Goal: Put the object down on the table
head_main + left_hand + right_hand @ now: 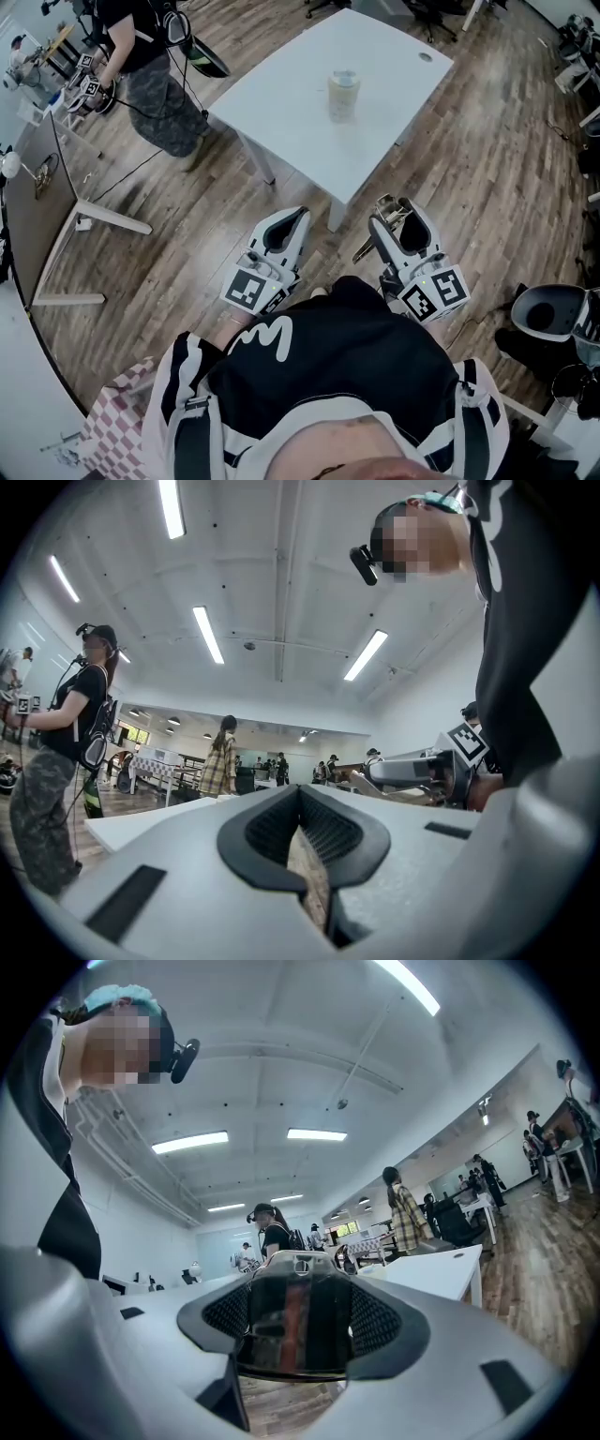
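While well short of the white table, holds right claw clamped on the shiny metal object for carrying across, left claw closed on nothing.

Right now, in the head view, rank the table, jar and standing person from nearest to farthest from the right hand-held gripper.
1. Table, its corner just ahead of the right hand-held gripper.
2. Jar, mid-table.
3. Person, far left.

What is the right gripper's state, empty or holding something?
Holding: the right gripper is shut on a shiny metal object, seen between its jaws.
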`<state>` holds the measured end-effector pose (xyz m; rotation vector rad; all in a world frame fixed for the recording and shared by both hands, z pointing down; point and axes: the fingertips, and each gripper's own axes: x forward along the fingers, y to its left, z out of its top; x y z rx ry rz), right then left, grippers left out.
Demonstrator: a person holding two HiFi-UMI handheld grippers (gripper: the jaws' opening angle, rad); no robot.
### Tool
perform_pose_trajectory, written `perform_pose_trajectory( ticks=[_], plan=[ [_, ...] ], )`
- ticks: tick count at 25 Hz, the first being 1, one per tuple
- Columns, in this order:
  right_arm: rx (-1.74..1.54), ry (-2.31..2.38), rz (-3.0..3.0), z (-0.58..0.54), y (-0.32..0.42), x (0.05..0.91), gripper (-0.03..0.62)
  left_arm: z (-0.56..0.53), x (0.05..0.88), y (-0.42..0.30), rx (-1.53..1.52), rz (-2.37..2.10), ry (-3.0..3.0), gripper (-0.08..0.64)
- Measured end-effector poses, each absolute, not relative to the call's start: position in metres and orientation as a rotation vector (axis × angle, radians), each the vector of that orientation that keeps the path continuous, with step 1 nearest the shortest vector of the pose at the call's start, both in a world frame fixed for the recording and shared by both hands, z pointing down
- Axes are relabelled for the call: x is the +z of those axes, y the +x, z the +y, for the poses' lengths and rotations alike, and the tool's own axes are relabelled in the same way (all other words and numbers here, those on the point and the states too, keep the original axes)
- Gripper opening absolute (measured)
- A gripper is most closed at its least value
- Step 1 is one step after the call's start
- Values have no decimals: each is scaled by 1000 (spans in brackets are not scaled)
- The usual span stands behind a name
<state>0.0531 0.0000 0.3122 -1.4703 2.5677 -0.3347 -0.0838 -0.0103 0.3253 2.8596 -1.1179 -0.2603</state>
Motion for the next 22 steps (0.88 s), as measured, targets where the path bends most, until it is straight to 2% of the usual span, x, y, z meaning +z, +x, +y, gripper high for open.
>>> perform_pose_trajectory(
  ticks=[13, 22],
  plan=[
    [-377, -1504, 2558, -11, 57, 325, 293, -28, 343, -82, -171, -1080, 2874, 5],
    [-357, -1476, 2567, -67, 71, 321, 293, -79, 335, -67, -221, -1110, 2865, 5]
  ],
)
